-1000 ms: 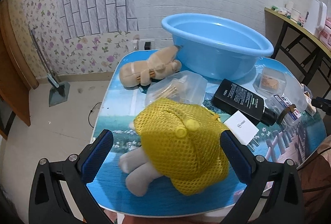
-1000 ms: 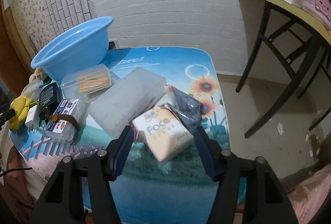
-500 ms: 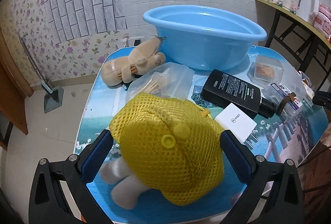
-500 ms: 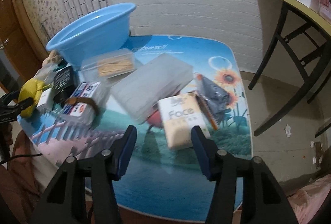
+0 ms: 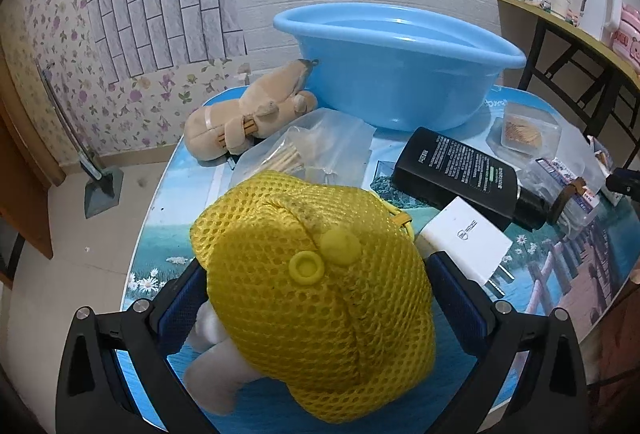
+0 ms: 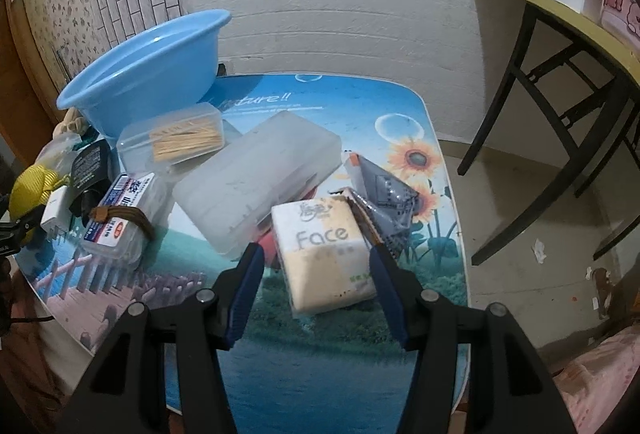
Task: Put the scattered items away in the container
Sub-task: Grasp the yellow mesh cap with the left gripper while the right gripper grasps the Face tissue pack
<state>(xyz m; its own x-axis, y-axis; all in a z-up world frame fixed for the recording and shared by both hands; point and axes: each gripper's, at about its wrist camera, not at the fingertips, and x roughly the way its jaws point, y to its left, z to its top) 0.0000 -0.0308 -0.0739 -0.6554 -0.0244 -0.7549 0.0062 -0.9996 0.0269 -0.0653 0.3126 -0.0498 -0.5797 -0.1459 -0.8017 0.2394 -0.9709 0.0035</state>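
Note:
A yellow mesh hat (image 5: pixel 312 294) sits on a grey plush toy (image 5: pixel 212 374) at the table's near left corner. My left gripper (image 5: pixel 318 258) is open and straddles the hat, one blue pad on each side. The hat hides the left fingertip. A tissue pack marked "Face" (image 6: pixel 324 246) lies flat at the near right. My right gripper (image 6: pixel 314 250) is open around its near half; a gap shows at the left pad, and the right pad is at the pack's edge. The blue basin (image 5: pixel 400 89) stands at the back of the table.
A brown plush (image 5: pixel 248 117), a bag of swabs (image 5: pixel 312 153), a black bottle (image 5: pixel 460 173) and a white charger (image 5: pixel 464 246) lie before the basin. On the right are a toothpick box (image 6: pixel 176 141), a frosted case (image 6: pixel 256 177), a banded clear box (image 6: pixel 124 209) and a grey packet (image 6: pixel 384 193).
My left gripper has sunk over the yellow hat, which now fills the space between its fingers. The right gripper's jaws have narrowed a little around the tissue pack.

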